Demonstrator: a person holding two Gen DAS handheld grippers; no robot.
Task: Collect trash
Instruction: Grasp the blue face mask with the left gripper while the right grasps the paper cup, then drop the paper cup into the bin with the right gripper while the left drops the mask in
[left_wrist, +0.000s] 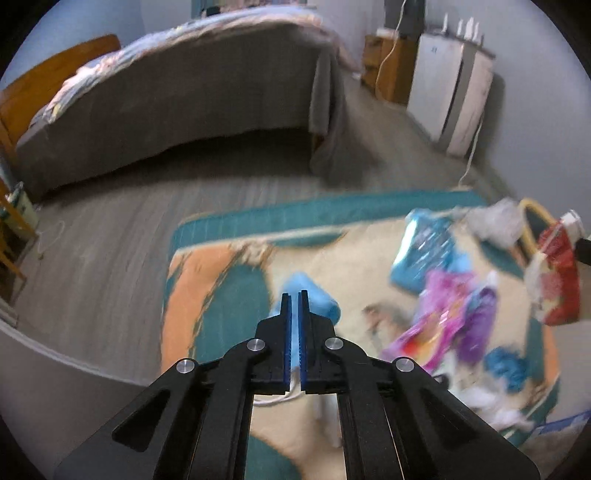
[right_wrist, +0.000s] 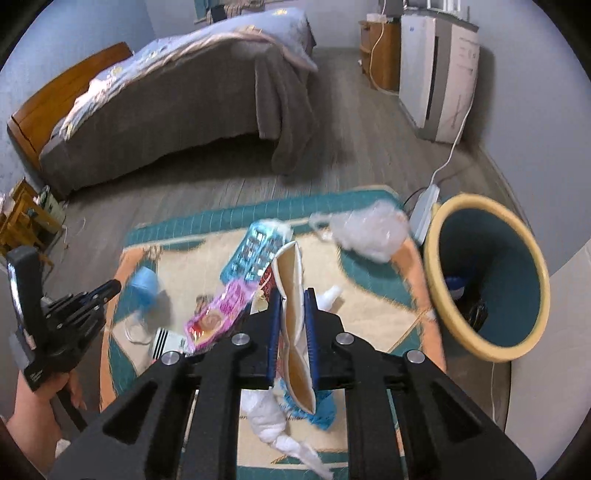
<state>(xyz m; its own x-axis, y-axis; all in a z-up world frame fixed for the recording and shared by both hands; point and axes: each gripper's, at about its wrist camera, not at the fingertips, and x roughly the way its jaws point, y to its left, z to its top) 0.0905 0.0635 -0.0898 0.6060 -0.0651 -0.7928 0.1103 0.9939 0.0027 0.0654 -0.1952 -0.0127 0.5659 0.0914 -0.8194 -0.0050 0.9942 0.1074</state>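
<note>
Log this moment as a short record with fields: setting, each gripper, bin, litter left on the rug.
setting: bedroom, patterned rug on a grey floor, bed behind
right gripper: shut on a red and white pouch, held above the rug
left gripper: jaws nearly together, nothing visibly gripped
bin: yellow-rimmed, teal inside, at the rug's right edge, some items already inside
litter on rug: blue mask, pink wrapper, blue packet, clear plastic wad, white tissue

One bin (right_wrist: 517, 236), one rug (right_wrist: 207, 221), two wrappers (right_wrist: 255, 251) (right_wrist: 218, 314).
</note>
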